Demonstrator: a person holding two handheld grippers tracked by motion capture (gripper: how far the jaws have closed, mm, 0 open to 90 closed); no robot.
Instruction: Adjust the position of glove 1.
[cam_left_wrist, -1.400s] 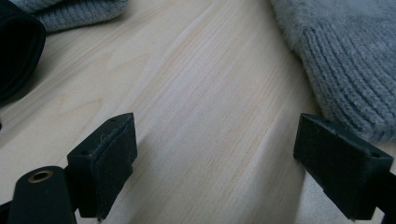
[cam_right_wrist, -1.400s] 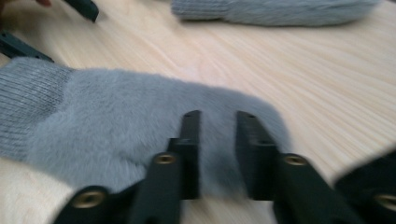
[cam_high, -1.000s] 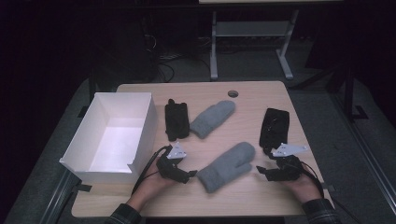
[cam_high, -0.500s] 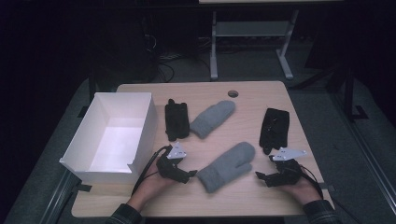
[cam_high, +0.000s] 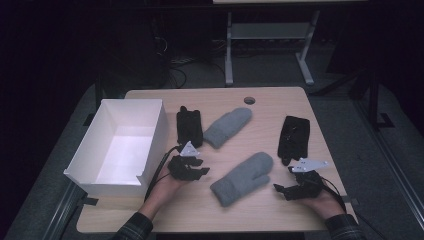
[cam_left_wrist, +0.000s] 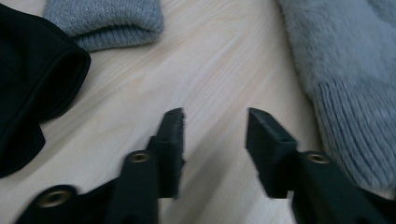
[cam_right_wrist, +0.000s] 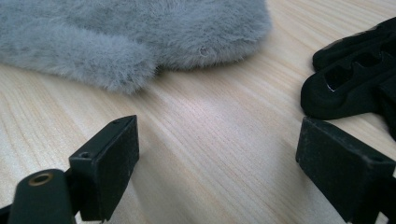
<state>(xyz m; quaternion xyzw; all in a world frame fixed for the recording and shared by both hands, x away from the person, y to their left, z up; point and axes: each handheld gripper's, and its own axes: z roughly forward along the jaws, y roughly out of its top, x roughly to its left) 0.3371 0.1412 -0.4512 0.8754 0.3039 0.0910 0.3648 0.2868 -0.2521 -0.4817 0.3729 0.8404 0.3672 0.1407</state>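
Two grey mittens and two black gloves lie on the wooden table (cam_high: 270, 100). One grey mitten (cam_high: 243, 177) (cam_right_wrist: 130, 32) (cam_left_wrist: 345, 70) lies between my grippers. My left gripper (cam_high: 201, 170) (cam_left_wrist: 215, 126) is open just left of its cuff, low over bare wood. The left black glove (cam_high: 189, 126) (cam_left_wrist: 32, 79) and the far grey mitten (cam_high: 227, 127) (cam_left_wrist: 107, 18) lie beyond it. My right gripper (cam_high: 278, 189) (cam_right_wrist: 219, 135) stands wide open to the right of the near mitten, with nothing between its jaws. The right black glove (cam_high: 294, 138) (cam_right_wrist: 355, 74) lies just past it.
A white open box (cam_high: 90, 150) stands at the table's left edge, close to my left hand. A round cable hole (cam_high: 249, 100) sits near the far edge. A metal table frame (cam_high: 270, 45) stands on the dark floor behind.
My right gripper has drawn back from the right black glove toward the table's front edge. The left gripper has stayed in place.
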